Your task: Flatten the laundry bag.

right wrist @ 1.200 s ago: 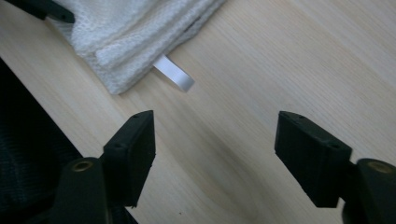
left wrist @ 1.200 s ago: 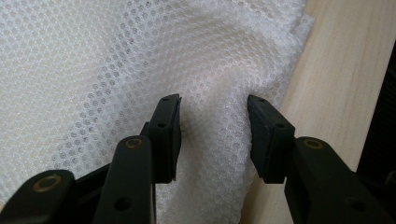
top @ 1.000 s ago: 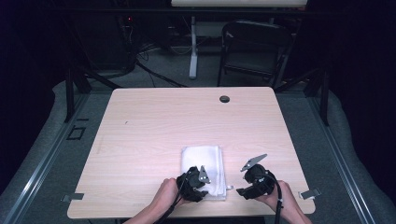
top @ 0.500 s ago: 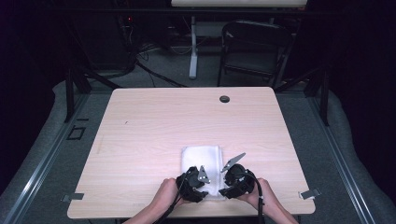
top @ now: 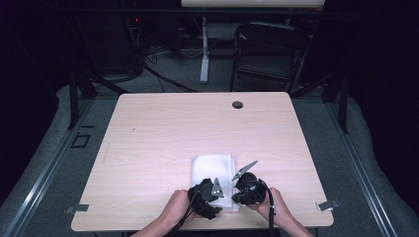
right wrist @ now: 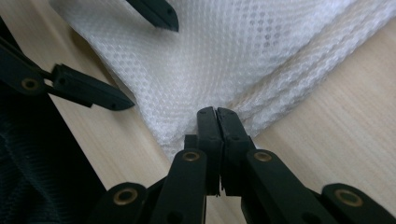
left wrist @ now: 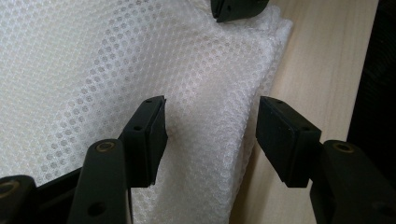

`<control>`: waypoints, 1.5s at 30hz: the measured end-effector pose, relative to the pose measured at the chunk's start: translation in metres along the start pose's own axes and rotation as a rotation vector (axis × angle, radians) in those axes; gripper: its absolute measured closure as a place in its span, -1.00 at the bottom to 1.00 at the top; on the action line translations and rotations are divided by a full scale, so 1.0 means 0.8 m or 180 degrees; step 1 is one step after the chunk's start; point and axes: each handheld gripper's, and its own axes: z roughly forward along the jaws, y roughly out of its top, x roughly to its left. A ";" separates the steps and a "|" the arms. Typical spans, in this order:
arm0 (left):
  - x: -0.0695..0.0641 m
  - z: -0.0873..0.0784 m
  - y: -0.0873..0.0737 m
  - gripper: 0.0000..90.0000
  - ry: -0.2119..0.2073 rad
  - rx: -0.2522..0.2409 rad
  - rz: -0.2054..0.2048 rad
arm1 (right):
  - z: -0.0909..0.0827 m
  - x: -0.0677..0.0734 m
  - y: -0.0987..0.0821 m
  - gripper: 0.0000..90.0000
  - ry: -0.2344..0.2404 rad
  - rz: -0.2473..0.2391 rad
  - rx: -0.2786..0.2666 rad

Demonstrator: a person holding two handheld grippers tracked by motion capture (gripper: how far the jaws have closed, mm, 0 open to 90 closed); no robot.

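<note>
Right gripper (right wrist: 217, 114) fingers clamp, apparently, mesh cloth (right wrist: 243, 56) corner; left gripper (left wrist: 210, 135) fingers just widened, straddling cloth edge.

A pale wooden table (top: 163, 143) stands on grey carpet (top: 365, 163); a folded white mesh cloth (top: 213, 168) lies flat near its front edge, right of centre; a small dark round cap (top: 237, 104) sits in the tabletop near the far edge.

A lab or recording studio — a lone wooden worktop (top: 197, 133) on grey carpet (top: 380, 163), ringed by black drapes (top: 380, 54), with cables (top: 158, 69) trailing over the floor, a metal stand (top: 204, 54) and a folding chair (top: 269, 49) behind.
</note>
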 end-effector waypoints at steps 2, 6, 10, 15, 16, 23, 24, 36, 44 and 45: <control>-0.001 0.000 0.000 -0.06 -0.0023 -0.0036 0.0004 | -0.006 0.002 0.002 0.99 0.0028 0.0007 -0.0092; -0.003 0.001 0.002 -0.10 -0.0004 -0.0033 0.0027 | -0.018 0.003 0.005 0.99 0.0081 0.0074 -0.0227; -0.004 0.002 0.002 -0.12 0.0025 -0.0036 0.0014 | -0.022 0.002 0.005 1.00 0.0151 0.0192 -0.0325; -0.004 0.004 0.000 0.03 0.0085 -0.0057 -0.0007 | -0.028 0.003 0.006 1.00 0.0233 0.0254 -0.0451; -0.003 0.004 -0.001 0.03 0.0079 -0.0077 -0.0006 | -0.028 0.003 0.006 1.00 0.0233 0.0254 -0.0451; 0.005 0.002 -0.004 0.15 -0.0046 -0.0132 -0.0094 | -0.029 0.003 0.006 1.00 0.0209 0.0215 -0.0458; 0.005 0.001 -0.004 0.15 -0.0070 -0.0136 -0.0103 | -0.030 0.003 0.006 1.00 0.0208 0.0204 -0.0460; 0.006 -0.001 -0.005 0.46 -0.0042 -0.0168 -0.0105 | -0.031 0.004 0.006 0.99 0.0228 0.0175 -0.0534; 0.011 -0.005 -0.009 0.81 -0.0016 -0.0298 -0.0223 | -0.036 0.002 0.002 0.96 0.0151 0.0069 -0.0496; 0.011 -0.005 -0.009 0.82 -0.0001 -0.0308 -0.0226 | -0.037 0.002 0.001 0.96 0.0153 0.0063 -0.0503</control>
